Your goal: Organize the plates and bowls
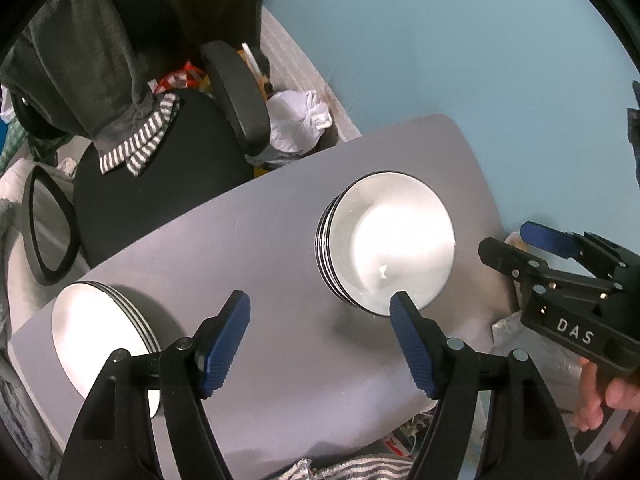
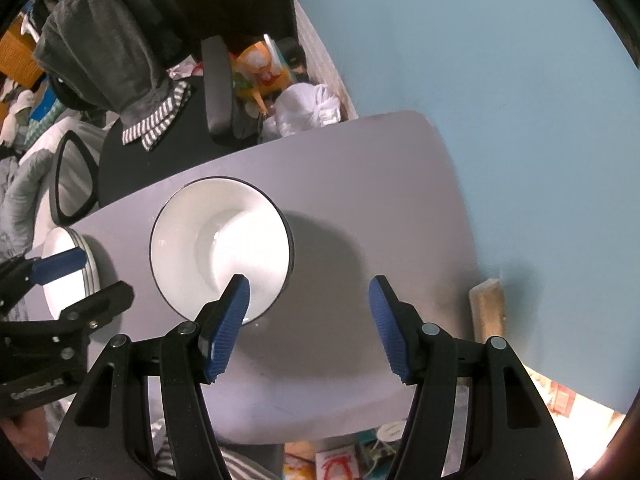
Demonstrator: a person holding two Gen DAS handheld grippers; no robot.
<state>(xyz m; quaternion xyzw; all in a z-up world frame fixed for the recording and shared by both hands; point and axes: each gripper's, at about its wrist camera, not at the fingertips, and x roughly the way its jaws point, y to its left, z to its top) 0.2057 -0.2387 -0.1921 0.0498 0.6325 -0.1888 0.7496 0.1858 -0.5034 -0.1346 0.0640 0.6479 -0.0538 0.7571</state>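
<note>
On the grey counter (image 1: 280, 240) sit two piles, well apart: a stack of bowls (image 1: 394, 240) toward the far right and a stack of plates (image 1: 96, 340) at the near left corner. The left gripper (image 1: 320, 320) hovers above the bare stretch between them, its blue pads spread and holding nothing. The right gripper (image 2: 310, 304) hangs just right of the bowls, also spread wide and empty. A black office chair (image 1: 168, 184) draped with clothes stands behind the counter.
</note>
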